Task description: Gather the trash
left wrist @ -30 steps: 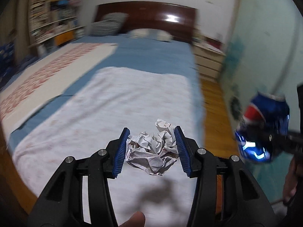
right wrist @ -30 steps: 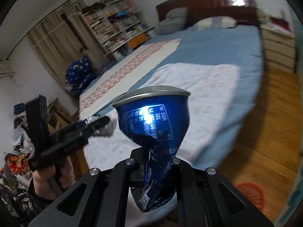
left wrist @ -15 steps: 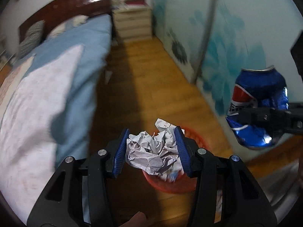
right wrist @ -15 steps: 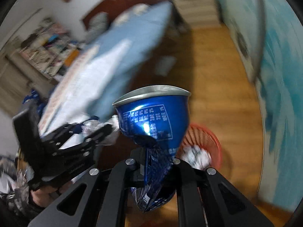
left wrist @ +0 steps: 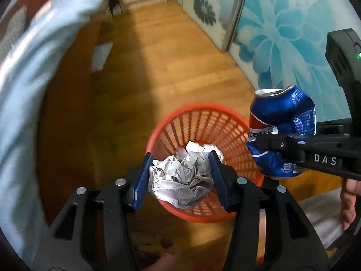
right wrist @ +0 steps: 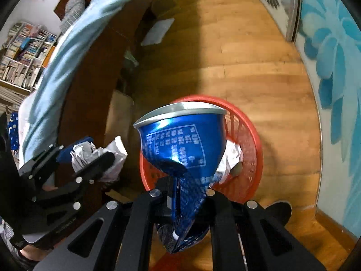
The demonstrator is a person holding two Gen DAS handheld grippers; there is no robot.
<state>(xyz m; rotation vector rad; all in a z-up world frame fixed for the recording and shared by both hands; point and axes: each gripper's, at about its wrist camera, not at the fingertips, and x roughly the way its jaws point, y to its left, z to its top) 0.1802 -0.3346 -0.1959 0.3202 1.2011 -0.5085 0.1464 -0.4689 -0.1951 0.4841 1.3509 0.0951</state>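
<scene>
My left gripper [left wrist: 179,179] is shut on a crumpled white paper ball [left wrist: 180,178] and holds it over the near rim of a red mesh waste basket [left wrist: 203,122] on the wooden floor. My right gripper [right wrist: 183,195] is shut on a crushed blue soda can [right wrist: 180,144], held above the same basket [right wrist: 250,135]. The can [left wrist: 279,122] shows at the basket's right edge in the left wrist view. The paper ball [right wrist: 94,155] and left gripper [right wrist: 90,155] show left of the basket in the right wrist view. White crumpled paper [right wrist: 232,155] lies inside the basket.
The bed with a blue sheet [left wrist: 27,72] and dark wooden side [right wrist: 90,79] runs along the left. A wardrobe door with blue flowers [left wrist: 282,33] stands on the right. A white item [right wrist: 156,31] lies on the wooden floor [left wrist: 158,45] farther off. A dark shoe [right wrist: 279,210] is near the basket.
Both grippers swung from above the bed to over the red basket and came lower and closer to it. Both still hold their trash.
</scene>
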